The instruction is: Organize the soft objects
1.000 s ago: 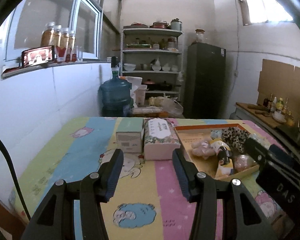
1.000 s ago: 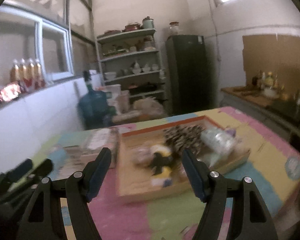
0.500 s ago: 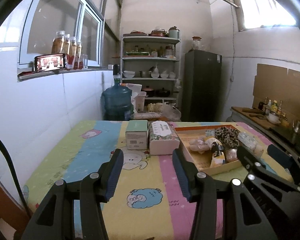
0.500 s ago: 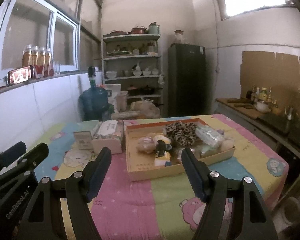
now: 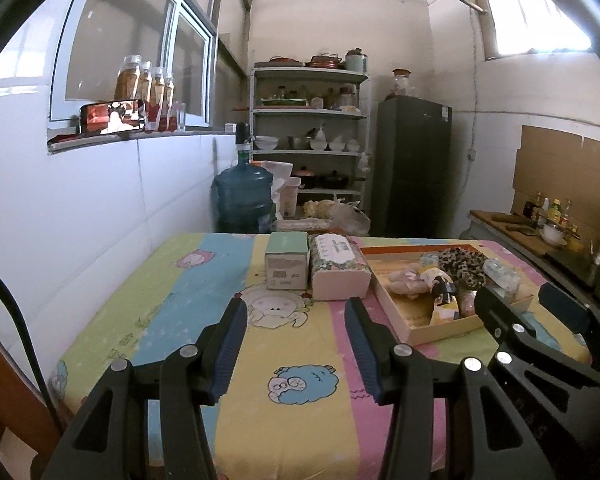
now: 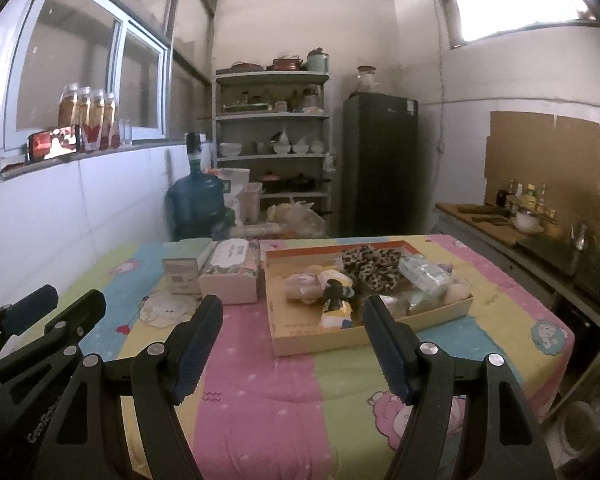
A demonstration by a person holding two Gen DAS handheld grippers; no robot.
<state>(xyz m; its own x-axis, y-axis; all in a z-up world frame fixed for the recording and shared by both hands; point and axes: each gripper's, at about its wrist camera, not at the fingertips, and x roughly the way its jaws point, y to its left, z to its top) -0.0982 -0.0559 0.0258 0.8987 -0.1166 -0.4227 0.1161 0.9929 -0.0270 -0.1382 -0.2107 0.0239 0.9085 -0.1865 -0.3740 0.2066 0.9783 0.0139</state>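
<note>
A shallow cardboard tray [image 6: 308, 332] [image 5: 424, 326] sits on the table with its colourful cartoon cloth [image 6: 260, 392]. In it lie a leopard-print scrunchie [image 6: 374, 266] [image 5: 462, 264], a pale pink plush [image 6: 304, 286] [image 5: 406, 280], a yellow and black soft toy [image 6: 336, 296] [image 5: 442, 292] and a clear wrapped pack [image 6: 424, 274]. A floral tissue pack [image 5: 336, 264] [image 6: 232, 268] and a green box [image 5: 286, 258] [image 6: 182, 274] stand left of the tray. My left gripper [image 5: 296, 320] and right gripper [image 6: 294, 320] are both open and empty, held back above the table's near edge.
A blue water jug [image 5: 242, 200], a shelf of dishes [image 5: 310, 144] and a dark fridge [image 5: 414, 164] stand behind the table. A counter with bottles [image 5: 540, 224] runs along the right wall. Jars and a phone [image 5: 114, 116] sit on the window sill at left.
Both grippers have pulled back and up from the table, so the tray and boxes look smaller and farther. Both stay open and empty.
</note>
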